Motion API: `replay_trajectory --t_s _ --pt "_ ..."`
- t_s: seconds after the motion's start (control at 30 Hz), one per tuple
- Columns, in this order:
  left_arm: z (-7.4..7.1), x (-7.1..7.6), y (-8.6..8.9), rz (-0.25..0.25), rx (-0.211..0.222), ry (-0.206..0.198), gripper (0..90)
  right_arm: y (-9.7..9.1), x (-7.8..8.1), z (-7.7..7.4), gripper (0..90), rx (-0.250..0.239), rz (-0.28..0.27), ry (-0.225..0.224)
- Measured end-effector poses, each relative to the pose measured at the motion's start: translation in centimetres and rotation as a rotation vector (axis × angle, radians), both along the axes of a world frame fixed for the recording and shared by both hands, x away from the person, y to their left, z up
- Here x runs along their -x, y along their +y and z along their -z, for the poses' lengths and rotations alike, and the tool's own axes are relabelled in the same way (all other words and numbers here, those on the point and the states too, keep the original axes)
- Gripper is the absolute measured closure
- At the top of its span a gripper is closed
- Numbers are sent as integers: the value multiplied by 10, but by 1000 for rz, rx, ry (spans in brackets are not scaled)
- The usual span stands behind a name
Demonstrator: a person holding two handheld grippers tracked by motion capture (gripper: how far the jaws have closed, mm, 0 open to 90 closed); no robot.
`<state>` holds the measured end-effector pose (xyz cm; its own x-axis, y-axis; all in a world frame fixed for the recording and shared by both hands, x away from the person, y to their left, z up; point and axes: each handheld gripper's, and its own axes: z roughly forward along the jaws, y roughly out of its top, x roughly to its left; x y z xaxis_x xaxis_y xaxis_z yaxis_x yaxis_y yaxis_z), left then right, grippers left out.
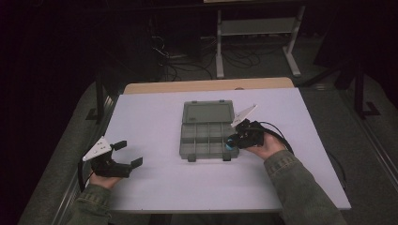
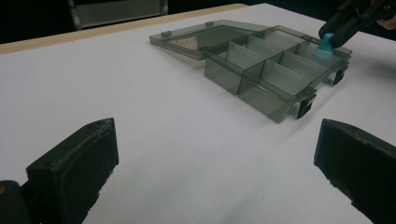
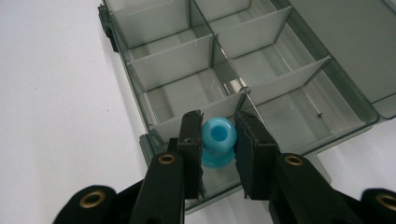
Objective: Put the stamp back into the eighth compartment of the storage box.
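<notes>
A grey see-through compartment box lies open in the middle of the white table, its lid folded flat away from me. My right gripper is at the box's near right corner, shut on a small blue spool-shaped piece held just above the corner compartment. The same blue piece and the box show in the left gripper view. My left gripper rests open near the table's left front, with nothing between its jaws.
The white table has a wooden strip along its far edge. Behind it stand a metal frame and cables on the dark floor. Two black latches stick out of the box's near side.
</notes>
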<state>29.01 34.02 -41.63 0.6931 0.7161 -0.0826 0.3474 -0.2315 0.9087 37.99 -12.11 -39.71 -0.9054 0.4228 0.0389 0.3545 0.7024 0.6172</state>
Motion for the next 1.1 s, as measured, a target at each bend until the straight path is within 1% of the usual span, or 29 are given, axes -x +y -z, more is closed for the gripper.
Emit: replay_trajectory --t_s 0.1,0.2,0.4,0.47,0.63,0.7,0.77,0.83,0.93,1.07,1.1 --pt "0 0 0 4 -5 1 0 0 0 2 712 -2 -1 12" --pt "0 0 0 4 -5 2 0 0 0 5 711 6 -2 18" --pt "0 0 0 2 -7 2 0 1 0 5 704 8 -5 13" --pt "0 0 0 -1 -3 0 0 0 1 5 670 10 -10 13" --pt "0 0 0 0 -4 0 0 -1 2 3 610 0 -3 10" --pt "0 0 0 0 -5 0 0 -1 3 1 561 -7 3 9" --pt "0 0 0 -1 -3 -1 0 -2 2 1 509 -7 0 18" --pt "0 0 0 -1 -3 1 0 -1 2 2 462 8 18 17" --pt "0 0 0 0 -7 1 0 -1 3 0 381 13 46 6" --pt "0 0 0 -1 -5 1 0 -2 3 -2 332 12 70 4" --pt "0 0 0 -1 -5 1 0 -3 2 -2 318 14 85 11"
